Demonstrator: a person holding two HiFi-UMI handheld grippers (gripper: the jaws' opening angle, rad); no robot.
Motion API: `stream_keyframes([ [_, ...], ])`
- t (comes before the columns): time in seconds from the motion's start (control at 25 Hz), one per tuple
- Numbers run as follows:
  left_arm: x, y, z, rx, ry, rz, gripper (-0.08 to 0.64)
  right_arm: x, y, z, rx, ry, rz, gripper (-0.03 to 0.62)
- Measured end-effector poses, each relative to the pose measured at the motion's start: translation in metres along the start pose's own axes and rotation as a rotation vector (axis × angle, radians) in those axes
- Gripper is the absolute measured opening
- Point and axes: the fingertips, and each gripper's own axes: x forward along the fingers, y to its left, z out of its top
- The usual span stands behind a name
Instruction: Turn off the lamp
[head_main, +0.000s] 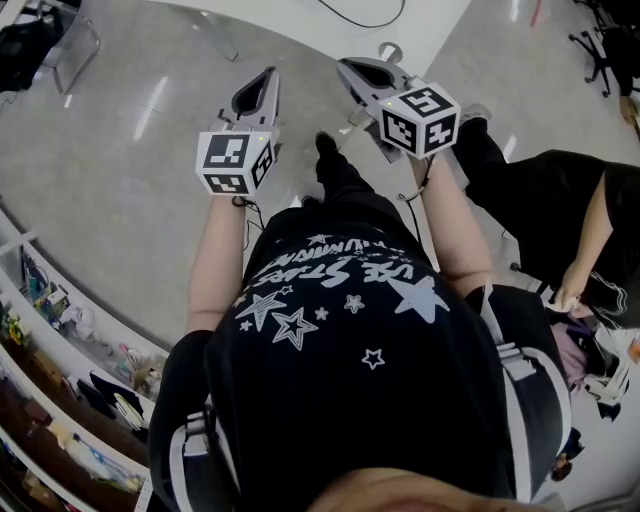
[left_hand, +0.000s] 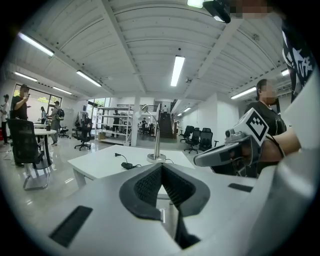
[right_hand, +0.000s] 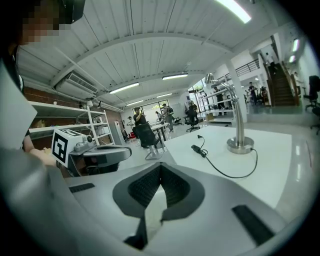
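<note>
A silver gooseneck lamp (left_hand: 157, 137) stands on a round base on a white table (left_hand: 95, 164), still some way ahead of me. In the right gripper view the lamp (right_hand: 239, 117) is at the right, and its black cord with an inline switch (right_hand: 197, 148) runs across the table (right_hand: 280, 165). Whether it is lit I cannot tell. My left gripper (left_hand: 161, 166) is shut with nothing in it, and it shows over the grey floor in the head view (head_main: 266, 78). My right gripper (right_hand: 160, 165) is also shut and empty, held beside it (head_main: 347, 66).
A black office chair (left_hand: 25, 145) stands left of the table, and more chairs (left_hand: 200, 139) and shelving sit behind. A person in black (head_main: 560, 210) is close at my right. Low shelves (head_main: 60, 370) line the left. The table's edge (head_main: 300, 20) lies just ahead.
</note>
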Motion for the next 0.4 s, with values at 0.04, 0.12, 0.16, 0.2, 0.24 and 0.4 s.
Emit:
stream_keyframes([
  [0.04,-0.006,-0.002,0.002,-0.001,-0.006,0.002,0.009,-0.003,0.004,-0.001,-0.004,0.000,-0.004,0.006],
  [0.12,-0.018,-0.005,0.006,-0.006,-0.018,0.005,0.009,-0.010,0.014,-0.001,-0.011,-0.004,-0.011,0.005],
  [0.16,-0.025,-0.006,0.009,-0.008,-0.025,0.006,0.009,-0.013,0.019,-0.001,-0.015,-0.009,-0.014,0.005],
  [0.2,-0.031,-0.008,0.011,-0.008,-0.030,0.008,0.009,-0.017,0.024,0.000,-0.020,-0.016,-0.017,0.006],
  [0.24,-0.036,-0.010,0.013,-0.007,-0.035,0.010,0.009,-0.021,0.029,0.001,-0.024,-0.025,-0.019,0.005],
  [0.4,-0.052,-0.024,0.018,-0.011,-0.054,0.014,0.009,-0.039,0.045,0.002,-0.043,-0.052,-0.023,0.005],
])
